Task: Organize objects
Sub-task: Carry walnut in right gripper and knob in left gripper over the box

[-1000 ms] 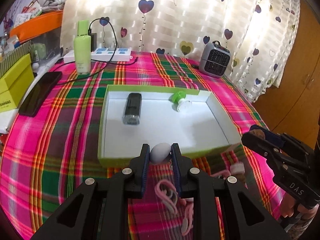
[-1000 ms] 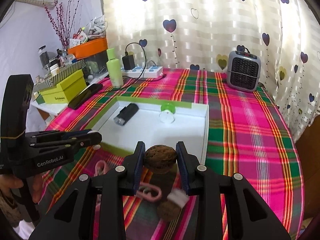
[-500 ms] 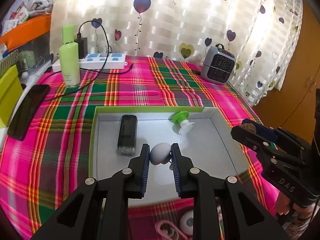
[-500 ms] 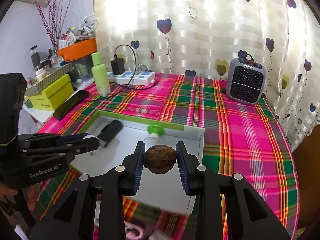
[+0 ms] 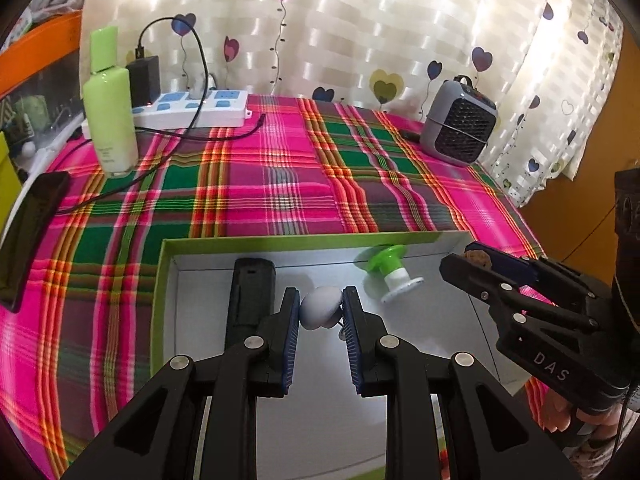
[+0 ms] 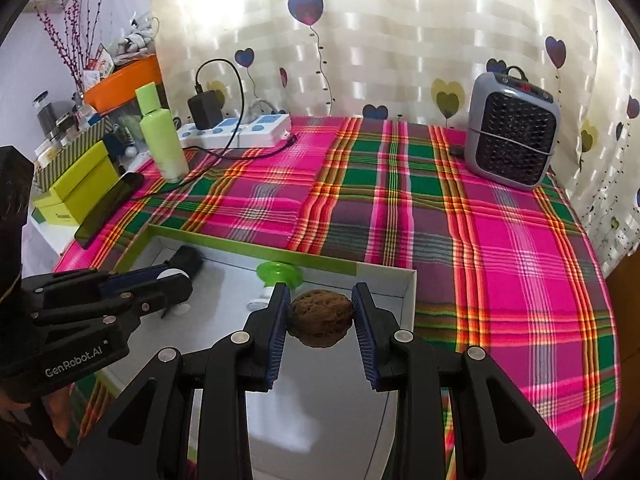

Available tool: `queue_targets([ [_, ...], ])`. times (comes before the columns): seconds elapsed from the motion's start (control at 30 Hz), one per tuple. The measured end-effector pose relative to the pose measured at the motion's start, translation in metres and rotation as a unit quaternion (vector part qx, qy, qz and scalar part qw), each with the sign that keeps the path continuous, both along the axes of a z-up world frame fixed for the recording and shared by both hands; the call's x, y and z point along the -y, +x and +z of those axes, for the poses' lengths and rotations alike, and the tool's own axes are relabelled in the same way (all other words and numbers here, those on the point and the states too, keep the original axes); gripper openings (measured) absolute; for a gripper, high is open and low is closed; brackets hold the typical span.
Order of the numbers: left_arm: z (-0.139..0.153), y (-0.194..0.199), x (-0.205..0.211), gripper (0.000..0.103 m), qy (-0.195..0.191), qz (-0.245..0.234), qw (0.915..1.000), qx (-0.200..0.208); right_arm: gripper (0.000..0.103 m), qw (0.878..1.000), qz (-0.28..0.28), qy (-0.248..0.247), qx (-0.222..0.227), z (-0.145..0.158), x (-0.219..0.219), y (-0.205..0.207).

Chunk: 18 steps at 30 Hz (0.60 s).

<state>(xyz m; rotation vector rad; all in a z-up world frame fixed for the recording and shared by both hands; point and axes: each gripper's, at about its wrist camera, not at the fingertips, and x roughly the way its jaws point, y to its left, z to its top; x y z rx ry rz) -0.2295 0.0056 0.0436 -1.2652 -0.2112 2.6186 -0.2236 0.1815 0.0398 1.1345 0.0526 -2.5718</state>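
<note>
Above the green-rimmed box (image 5: 256, 243), pale egg (image 5: 320, 307) and walnut (image 6: 321, 317), each clamped.

Plaid tablecloth (image 6: 400, 208) extends beyond the fingers. Far ahead and left of them: 1 green bottle (image 6: 160, 136), upright, just beside 1 white power strip (image 6: 240, 130) carrying a black charger (image 6: 206, 110). Far ahead, right: 1 grey heater (image 6: 514, 128) against the heart-print curtain (image 6: 400, 40). Far left: 1 dark phone (image 6: 108, 208).
</note>
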Motion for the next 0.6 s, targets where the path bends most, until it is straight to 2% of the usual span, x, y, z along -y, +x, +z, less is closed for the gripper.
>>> queue_targets([
  [0.6,-0.018,-0.022,-0.008,0.020,-0.006,-0.003,0.9997,0.025,0.033,0.999,-0.003,0.012,0.033,-0.020,0.000,-0.020],
])
